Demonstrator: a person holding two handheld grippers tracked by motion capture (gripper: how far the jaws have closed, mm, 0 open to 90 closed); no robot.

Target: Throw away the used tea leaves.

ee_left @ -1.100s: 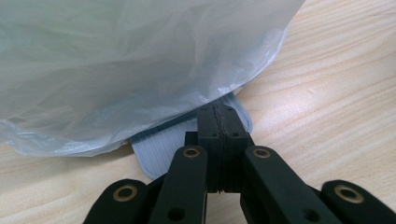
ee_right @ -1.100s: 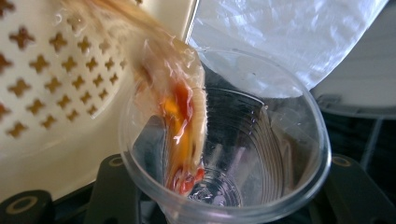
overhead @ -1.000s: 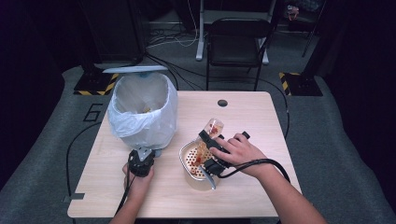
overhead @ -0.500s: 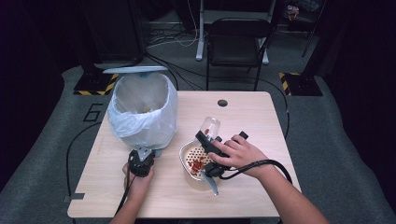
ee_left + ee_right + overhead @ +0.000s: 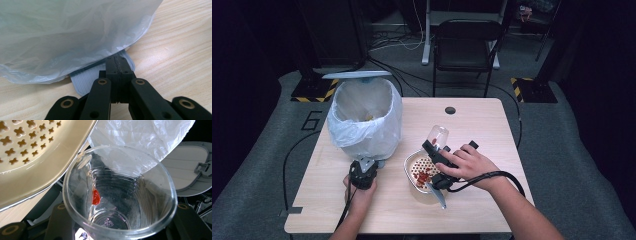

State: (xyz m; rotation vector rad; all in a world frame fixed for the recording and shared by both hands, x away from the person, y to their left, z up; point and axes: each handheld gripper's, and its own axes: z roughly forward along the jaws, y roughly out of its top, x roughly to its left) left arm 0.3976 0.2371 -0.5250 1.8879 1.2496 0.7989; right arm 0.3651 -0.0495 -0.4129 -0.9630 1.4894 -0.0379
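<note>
My right gripper (image 5: pixel 437 152) is shut on a clear plastic cup (image 5: pixel 438 136), tipped over a cream strainer bowl (image 5: pixel 412 161) that holds red bits (image 5: pixel 424 176). In the right gripper view I look into the cup (image 5: pixel 140 195), where one red piece (image 5: pixel 96 197) sticks to the inside wall. The strainer's rim (image 5: pixel 50 170) is at the upper left. My left gripper (image 5: pixel 363 172) sits at the foot of a bin lined with a white bag (image 5: pixel 364 117). Its jaws are shut, with the tip (image 5: pixel 117 62) resting on the bin's grey ribbed pedal (image 5: pixel 85 77).
The bin's lid (image 5: pixel 357 75) stands open behind it, and shows as a grey lid (image 5: pixel 190 170) past the cup. The wooden table (image 5: pixel 482 125) has a round hole (image 5: pixel 450 110) near its far edge. A black chair (image 5: pixel 464 45) stands beyond.
</note>
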